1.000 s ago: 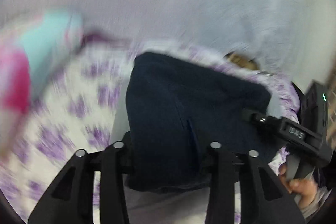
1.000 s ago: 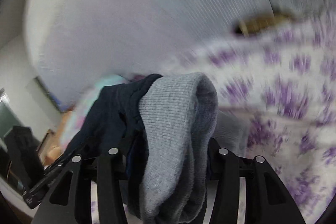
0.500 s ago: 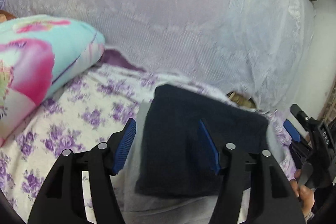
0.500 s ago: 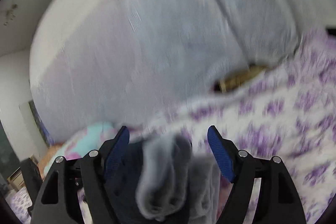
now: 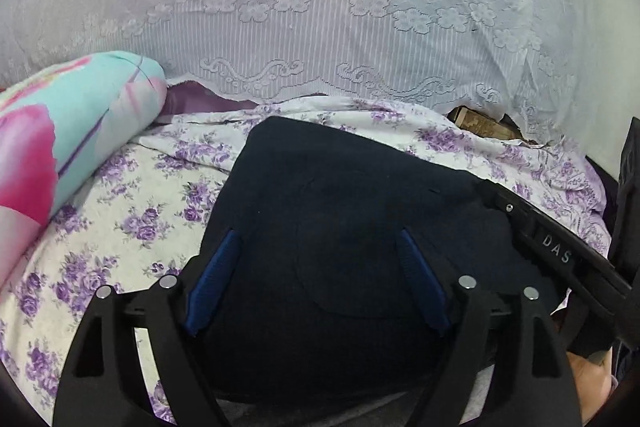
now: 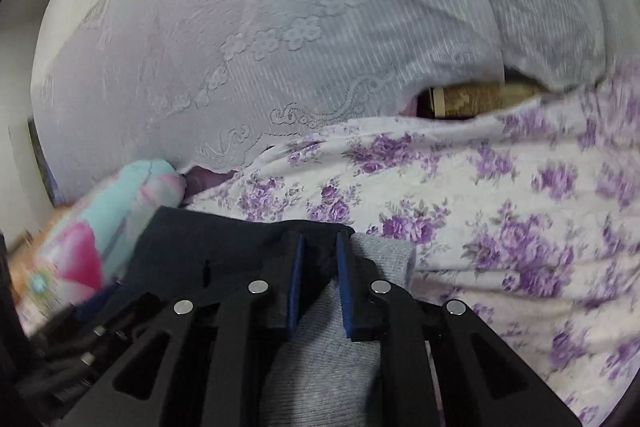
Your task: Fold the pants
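With the pants (image 5: 344,227) lying as a compact dark navy block on the bed (image 5: 132,211), the fold looks to be at a late stage, probably between 2 folds or at the final tidy-up.

Nearest in the left wrist view, the left tongs (image 5: 316,283) hang spread wide over the near part of the navy cloth, blue pads (image 5: 212,279) on either side, gripping nothing. At the right edge of that view the right tongs (image 6: 318,279) reach in over the pants' right side, with a bit of the person's hand (image 5: 592,383) showing below them.

In the right wrist view the right tongs stand with the pads nearly together, a narrow gap left, over the spot where navy cloth meets a grey ribbed band (image 6: 376,259), likely a waistband or cuff. Dark cloth shows in that gap, but whether it is pinched cannot be told from here.

Further out, the purple-flowered sheet spreads around the pants on all visible sides. A turquoise and pink pillow (image 5: 68,131) sits at the left, apart from the pants. Behind it all hangs a white lace curtain (image 5: 320,27).

Next move, as a judgement: right tongs need a firm pinch on the grey-band corner, left tongs need to close on the matching near edge, then both carry that edge across evenly so the layers don't slide or bunch.
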